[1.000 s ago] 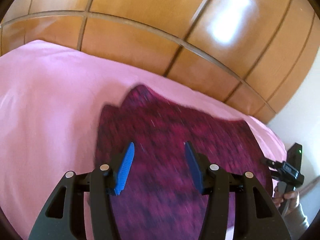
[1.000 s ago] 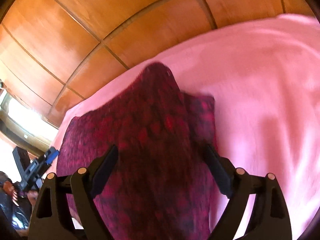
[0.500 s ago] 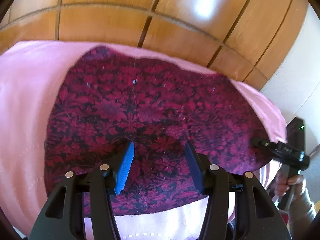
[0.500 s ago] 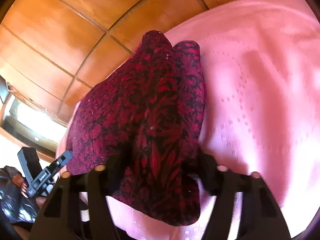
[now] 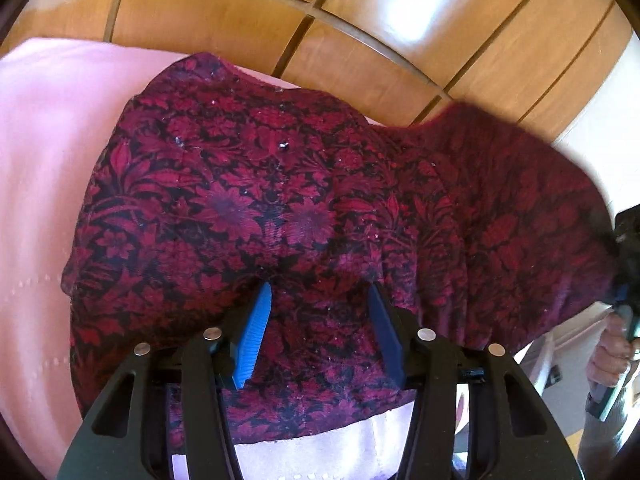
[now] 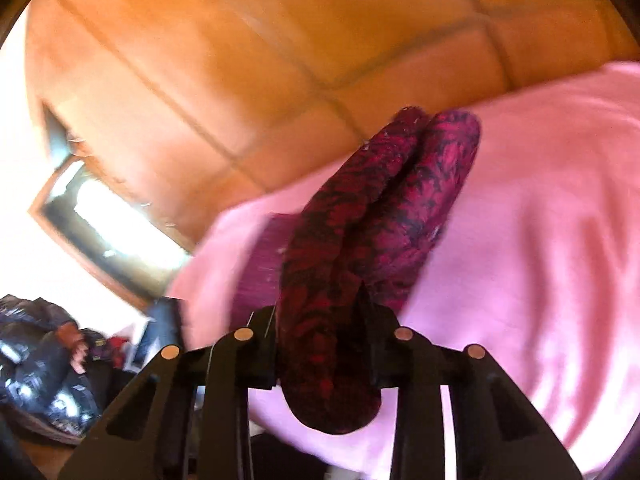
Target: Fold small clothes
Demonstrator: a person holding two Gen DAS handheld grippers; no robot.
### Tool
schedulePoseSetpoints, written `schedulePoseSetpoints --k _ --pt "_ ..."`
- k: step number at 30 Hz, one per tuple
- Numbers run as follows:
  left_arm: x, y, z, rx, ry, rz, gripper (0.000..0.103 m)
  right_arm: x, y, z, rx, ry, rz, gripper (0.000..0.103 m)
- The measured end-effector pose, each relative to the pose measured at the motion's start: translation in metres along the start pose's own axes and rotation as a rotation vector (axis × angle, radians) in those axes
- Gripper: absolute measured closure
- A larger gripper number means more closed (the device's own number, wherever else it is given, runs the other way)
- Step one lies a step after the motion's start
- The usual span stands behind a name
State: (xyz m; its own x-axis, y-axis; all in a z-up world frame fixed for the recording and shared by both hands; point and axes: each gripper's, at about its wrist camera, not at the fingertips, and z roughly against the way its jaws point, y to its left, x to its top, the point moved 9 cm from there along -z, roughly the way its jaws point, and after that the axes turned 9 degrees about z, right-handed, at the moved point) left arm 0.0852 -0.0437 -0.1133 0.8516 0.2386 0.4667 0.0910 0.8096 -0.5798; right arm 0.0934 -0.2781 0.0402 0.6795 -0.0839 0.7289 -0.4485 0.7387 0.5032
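Dark red garment with a black floral print, soft woven cloth point(image 5: 280, 208): lies spread on the pink bedspread, its near hem running just short of the bed's near edge; its right side rises off the bed in a blurred fold toward the right rim of the left wrist view. In the right wrist view the same cloth point(image 6: 360, 240) is bunched into two long rolls that run from the fingers out over the bed.

Left gripper, black frame with blue ribbed finger pads point(image 5: 318, 312): jaws spread apart, nothing between them; pads hover over the near middle of the garment, contact with the cloth not clear.

Right gripper, black frame point(image 6: 324, 344): jaws pressed in on a thick bunch of the garment, which hangs down between and below the fingers. In the left wrist view it shows at the far right edge point(image 5: 626, 280), partly cut off, with the person's hand point(image 5: 610, 356) on its handle.

Pink quilted bedspread point(image 5: 44, 152): covers the bed under the garment; faint stitched dots at its left.

Orange-brown wooden panelled wall point(image 5: 224, 20): stands behind the bed, glossy, with grooved seams.

Window with wooden frame point(image 6: 104, 216): bright, at left, blurred.
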Motion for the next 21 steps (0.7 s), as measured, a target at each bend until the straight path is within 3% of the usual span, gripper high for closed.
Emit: schedulePoseSetpoints --k 5,9,13,17,19,21 --pt "0.003 0.004 0.008 -0.044 -0.006 0.018 0.055 0.002 0.072 -0.060 0.111 0.064 0.138 0.075" --pt "0.018 0.026 0.048 -0.117 -0.065 0.096 0.055 -0.020 0.104 -0.116 0.161 0.161 0.191 0.076" --pt "0.040 0.055 0.099 -0.237 -0.133 0.194 0.055 -0.047 0.123 -0.151 0.169 0.238 0.229 0.076" --pt "0.063 0.061 0.126 -0.321 -0.174 0.204 0.053 -0.071 0.142 -0.180 0.129 0.293 0.319 0.077" --pt "0.072 0.052 0.122 -0.336 -0.152 0.184 0.052 -0.079 0.148 -0.187 0.118 0.308 0.351 0.077" --pt "0.082 0.043 0.105 -0.297 -0.106 0.144 0.047 -0.084 0.156 -0.192 0.089 0.306 0.412 0.077"
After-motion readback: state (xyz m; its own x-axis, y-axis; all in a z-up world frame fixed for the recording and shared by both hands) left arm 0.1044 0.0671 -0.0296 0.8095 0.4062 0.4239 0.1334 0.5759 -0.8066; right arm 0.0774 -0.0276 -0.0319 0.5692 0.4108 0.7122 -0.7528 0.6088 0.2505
